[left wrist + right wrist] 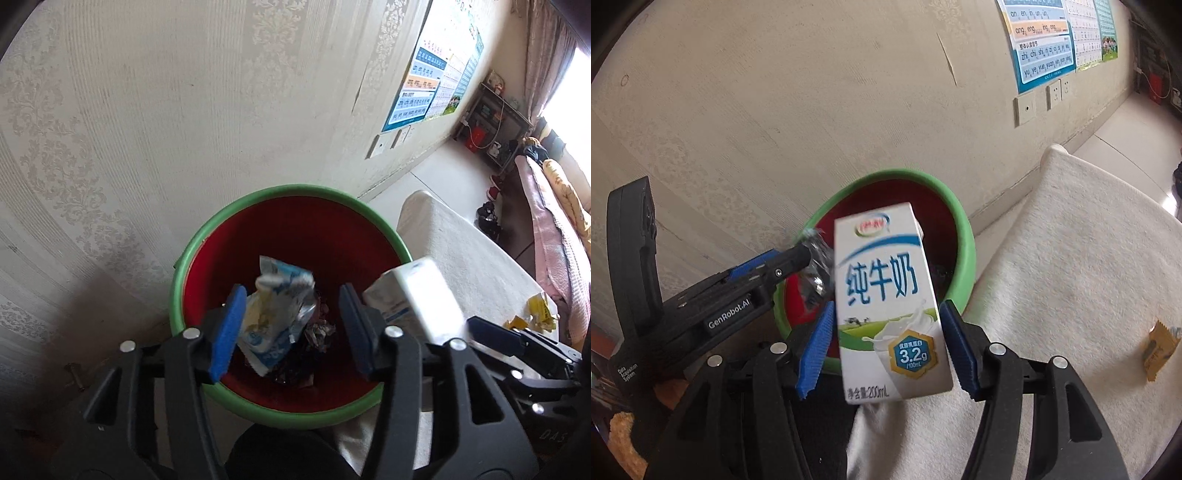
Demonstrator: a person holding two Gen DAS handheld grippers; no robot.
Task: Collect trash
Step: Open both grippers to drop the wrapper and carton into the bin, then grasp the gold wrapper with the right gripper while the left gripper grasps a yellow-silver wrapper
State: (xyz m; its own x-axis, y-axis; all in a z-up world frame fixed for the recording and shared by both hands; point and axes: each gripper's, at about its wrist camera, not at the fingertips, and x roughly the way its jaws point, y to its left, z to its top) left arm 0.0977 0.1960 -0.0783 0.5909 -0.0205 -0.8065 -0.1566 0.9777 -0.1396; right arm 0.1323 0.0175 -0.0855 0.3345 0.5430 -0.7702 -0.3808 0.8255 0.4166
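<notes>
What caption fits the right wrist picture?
Right tool holds a milk carton near the green bin.

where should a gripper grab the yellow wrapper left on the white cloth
Pinch the yellow wrapper across its narrow width, coming from above: it lies flat on the white cloth, so only its upper face and edges are reachable. It is thin and crumpled, so it will probably buckle.

White milk carton [886, 306] (slightly tilted) above the green-rimmed red bin [964, 236].
</notes>
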